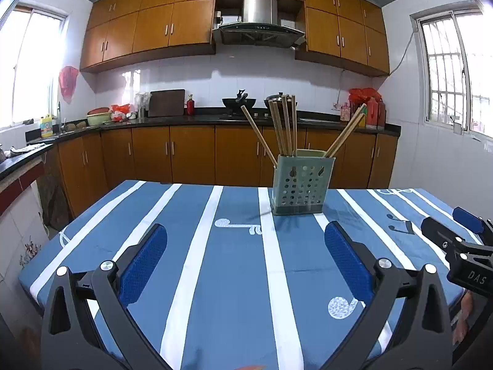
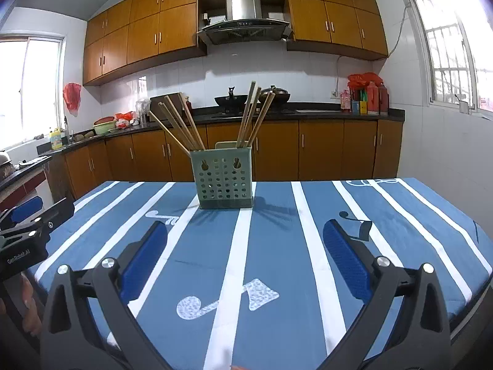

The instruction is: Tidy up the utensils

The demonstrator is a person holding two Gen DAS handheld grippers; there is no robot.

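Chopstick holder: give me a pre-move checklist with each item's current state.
1. Chopstick holder upright on the tablecloth: ok.
2. Chopsticks all inside the holder: ok, though they splay left and right.
3. Left gripper open and holding nothing: ok.
4. Right gripper open and holding nothing: ok.
5. Both grippers short of the holder, bare cloth between: ok.
6. Loose utensils left on the table: none in either view; cannot tell for areas outside the frames.
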